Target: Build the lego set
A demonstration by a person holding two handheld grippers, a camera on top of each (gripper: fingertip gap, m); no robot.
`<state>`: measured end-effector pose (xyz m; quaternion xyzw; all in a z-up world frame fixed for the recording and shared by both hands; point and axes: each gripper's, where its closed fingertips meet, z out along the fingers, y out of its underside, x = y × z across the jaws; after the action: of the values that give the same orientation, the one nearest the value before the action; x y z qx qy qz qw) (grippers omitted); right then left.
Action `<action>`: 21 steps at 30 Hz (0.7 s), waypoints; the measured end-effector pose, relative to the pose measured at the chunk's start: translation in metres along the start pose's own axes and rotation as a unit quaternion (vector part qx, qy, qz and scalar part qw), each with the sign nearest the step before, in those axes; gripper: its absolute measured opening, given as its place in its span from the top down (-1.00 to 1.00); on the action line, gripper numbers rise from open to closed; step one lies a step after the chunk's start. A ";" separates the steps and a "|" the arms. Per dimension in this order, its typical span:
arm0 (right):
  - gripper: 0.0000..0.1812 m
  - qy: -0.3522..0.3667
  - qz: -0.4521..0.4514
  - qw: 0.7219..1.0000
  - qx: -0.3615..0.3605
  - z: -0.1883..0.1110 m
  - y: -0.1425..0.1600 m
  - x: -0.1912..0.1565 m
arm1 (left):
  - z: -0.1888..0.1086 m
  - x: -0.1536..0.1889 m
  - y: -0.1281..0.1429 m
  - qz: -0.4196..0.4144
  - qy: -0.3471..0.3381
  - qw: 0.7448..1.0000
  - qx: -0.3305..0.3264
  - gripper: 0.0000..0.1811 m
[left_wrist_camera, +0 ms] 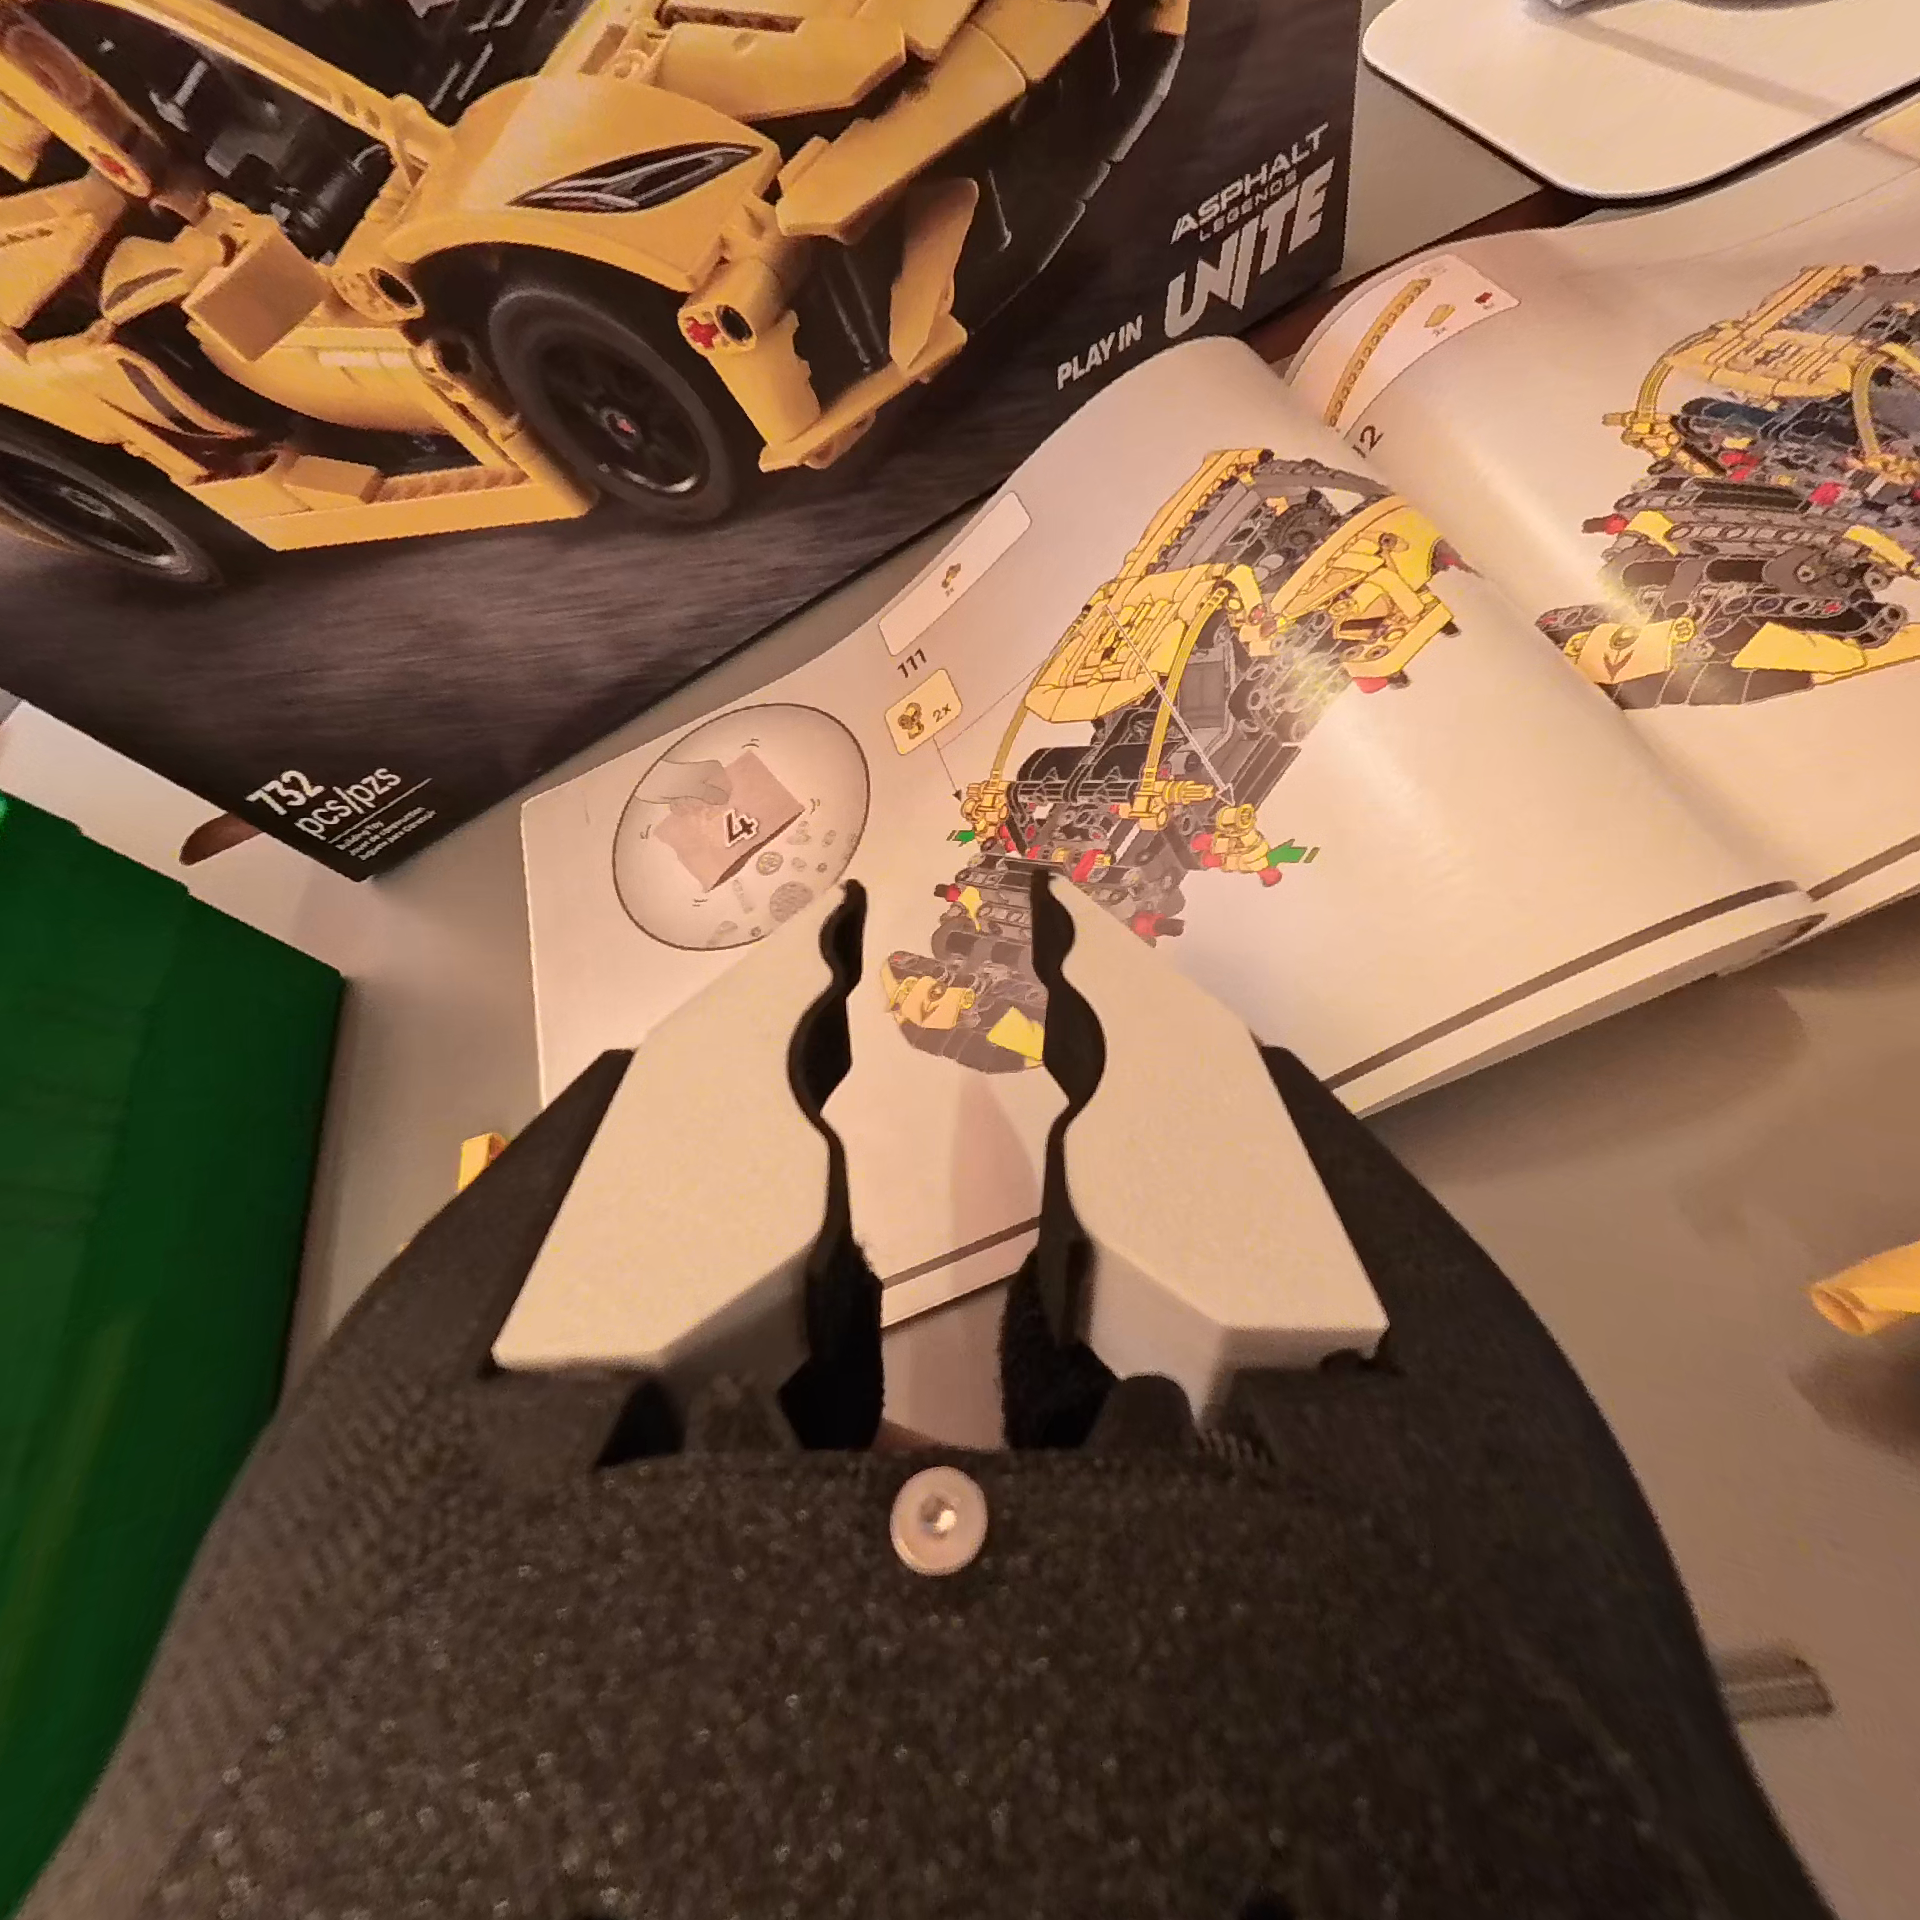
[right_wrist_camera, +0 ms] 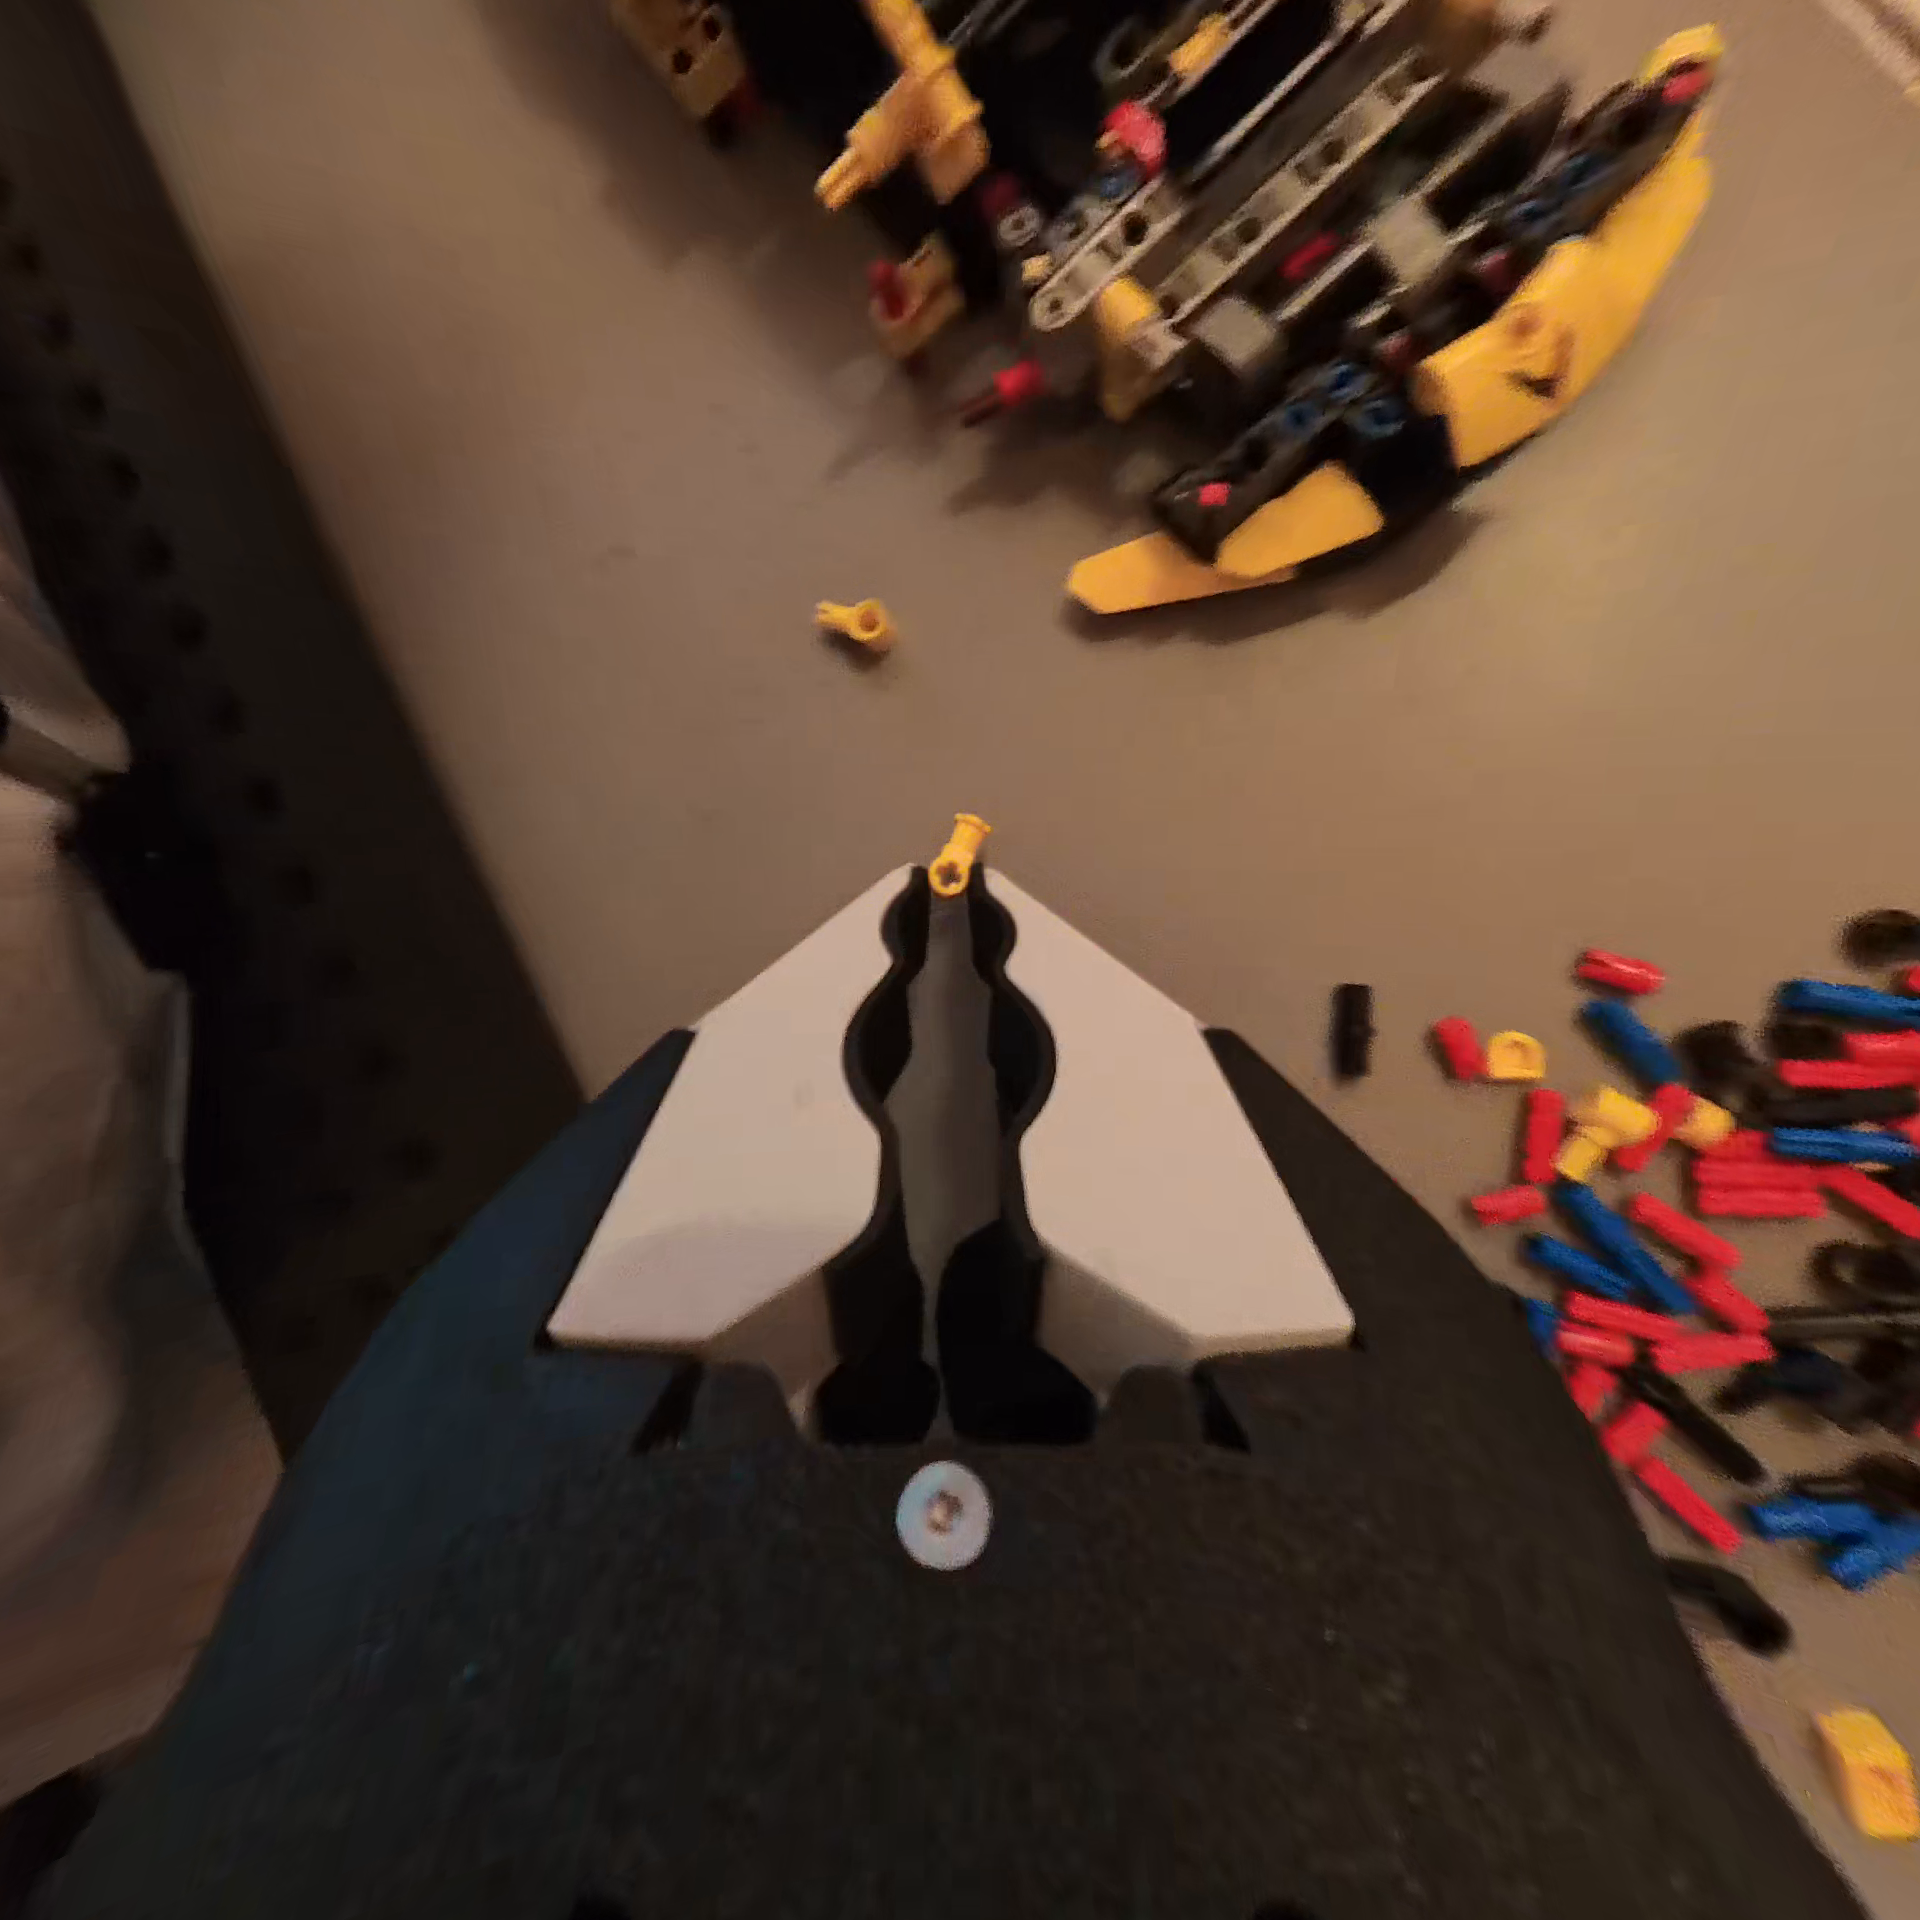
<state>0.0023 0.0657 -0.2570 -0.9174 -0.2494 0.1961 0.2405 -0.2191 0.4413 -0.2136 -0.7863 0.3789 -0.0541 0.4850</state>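
Note:
In the left wrist view my left gripper (left_wrist_camera: pixel 948 894) is open and empty, held over the lower left page of an open instruction booklet (left_wrist_camera: pixel 1403 790) that shows build steps. In the right wrist view my right gripper (right_wrist_camera: pixel 945 871) is shut on a small yellow connector (right_wrist_camera: pixel 958 850) at its fingertips, above the grey table. A second small yellow connector (right_wrist_camera: pixel 857 623) lies on the table ahead. The half-built yellow and black car model (right_wrist_camera: pixel 1330 291) stands at the upper right, blurred.
The set's box (left_wrist_camera: pixel 520 364) with a yellow car picture lies behind the booklet. A green block (left_wrist_camera: pixel 135 1247) is at the left. A pile of red, blue and black pins (right_wrist_camera: pixel 1704 1268) lies at right. A dark perforated strip (right_wrist_camera: pixel 208 727) runs along the left. My left tips are roughly 20 centimetres from the green block (left_wrist_camera: pixel 135 1247).

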 end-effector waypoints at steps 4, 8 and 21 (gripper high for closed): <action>0.94 -0.025 0.002 1.000 -0.016 0.010 0.000 -0.017 | -0.001 -0.003 -0.001 -0.012 0.003 1.000 0.003 0.65; 0.94 -0.025 0.001 1.000 -0.011 0.013 -0.005 -0.022 | -0.002 -0.003 -0.002 -0.015 0.003 1.000 0.005 0.65; 0.94 -0.017 -0.057 0.998 0.005 0.039 -0.041 -0.067 | -0.006 -0.003 -0.009 -0.041 0.019 0.999 0.023 0.65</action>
<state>-0.0847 0.0725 -0.2502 -0.8970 -0.3040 0.1989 0.2518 -0.2195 0.4414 -0.2025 -0.7888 0.3539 -0.0975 0.4929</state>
